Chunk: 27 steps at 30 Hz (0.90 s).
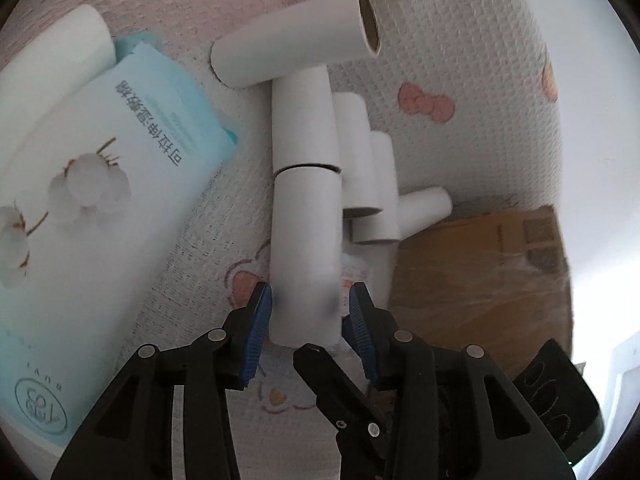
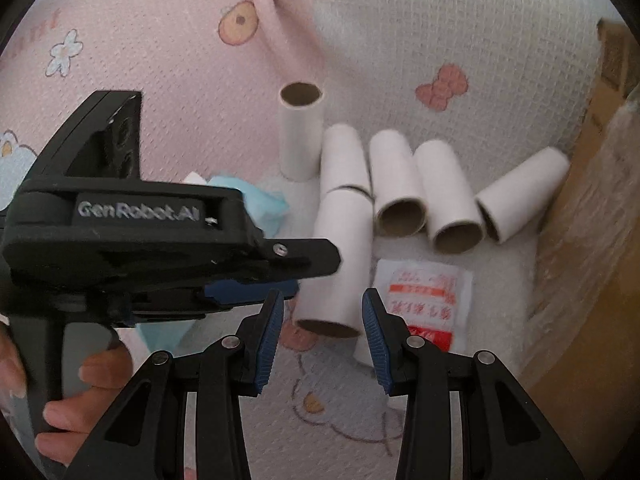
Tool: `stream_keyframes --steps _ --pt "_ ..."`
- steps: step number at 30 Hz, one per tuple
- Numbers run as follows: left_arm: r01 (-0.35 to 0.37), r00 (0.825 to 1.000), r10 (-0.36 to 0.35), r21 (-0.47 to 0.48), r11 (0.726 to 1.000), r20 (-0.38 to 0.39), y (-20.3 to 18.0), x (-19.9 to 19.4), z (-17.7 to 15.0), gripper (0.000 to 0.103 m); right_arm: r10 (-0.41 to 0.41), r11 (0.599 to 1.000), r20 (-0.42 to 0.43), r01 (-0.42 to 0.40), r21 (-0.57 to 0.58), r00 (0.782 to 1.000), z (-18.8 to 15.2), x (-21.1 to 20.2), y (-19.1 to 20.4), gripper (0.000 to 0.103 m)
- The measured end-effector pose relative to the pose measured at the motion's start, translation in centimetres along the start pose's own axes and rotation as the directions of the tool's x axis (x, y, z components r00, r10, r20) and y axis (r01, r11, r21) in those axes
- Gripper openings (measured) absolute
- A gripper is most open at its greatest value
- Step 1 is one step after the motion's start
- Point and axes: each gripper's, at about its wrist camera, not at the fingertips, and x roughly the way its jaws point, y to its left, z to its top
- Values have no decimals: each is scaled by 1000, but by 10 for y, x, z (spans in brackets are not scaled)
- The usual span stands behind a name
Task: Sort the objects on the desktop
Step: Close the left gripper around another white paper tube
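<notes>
- Near cardboard tube (image 1: 304, 256): lies on the surface w/ its near end between the pads of the left gripper (image 1: 310, 312). Left pad looks touching or nearly so, right pad shows a gap, so jaws are apart and not pinching; prob. just set down or about to be taken, can't tell which.
- Its far end butts a second tube (image 1: 302, 120), end to end in one line.
- Beside that line: three more tubes lying roughly side by side (image 2: 396, 184), (image 2: 448, 196), (image 2: 520, 196), plus one tube standing upright (image 2: 301, 136) behind.
- Right gripper (image 2: 322, 328): nothing between the jaws, a moderate gap, hovering near the same tube's open end.
- Small red-print sachet (image 2: 424, 296) lies loose just beside the tubes.
- Cotton tissue pack (image 1: 88, 184) lies off to one side; cardboard box (image 1: 480, 276) on the other.
- Progress: tubes look mostly grouped; sachet, tissue pack and upright tube seem left to sort.
</notes>
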Motion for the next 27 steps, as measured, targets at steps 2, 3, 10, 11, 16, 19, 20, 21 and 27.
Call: stream_keyframes --steps 2,3,10,11,16,19,20,21,27 --pt "-9 1000 10 9 1000 -10 0 4 1 43 -15 1000 -30 15 -2 999 -2 5 0 37" --pt "-11 1000 12 9 1000 -14 0 6 2 43 -15 1000 -37 15 -1 999 -2 6 0 37" --pt "20 1000 -20 -20 1000 -20 7 11 6 44 -23 999 -45 25 32 999 -2 5 -2 37" --pt "25 1000 -26 -22 999 -14 8 10 5 44 -19 999 -45 21 33 999 -2 4 -1 37" --pt "40 998 -42 -44 998 -56 17 4 -4 44 5 1000 -28 -4 19 1000 -6 -5 7 37" --pt "0 999 0 9 1000 -55 14 -6 -14 44 18 1000 -51 -17 8 999 -9 -8 15 37" --pt "-32 999 34 43 999 -43 11 -11 -18 44 21 1000 -58 -20 3 998 -12 -8 17 37" --pt "-53 998 55 68 996 -33 10 -14 -21 44 22 1000 -59 -22 0 998 -13 -9 19 37" --pt "-131 991 135 140 981 -15 10 -28 -40 44 118 993 -104 -116 30 987 -30 -10 23 37"
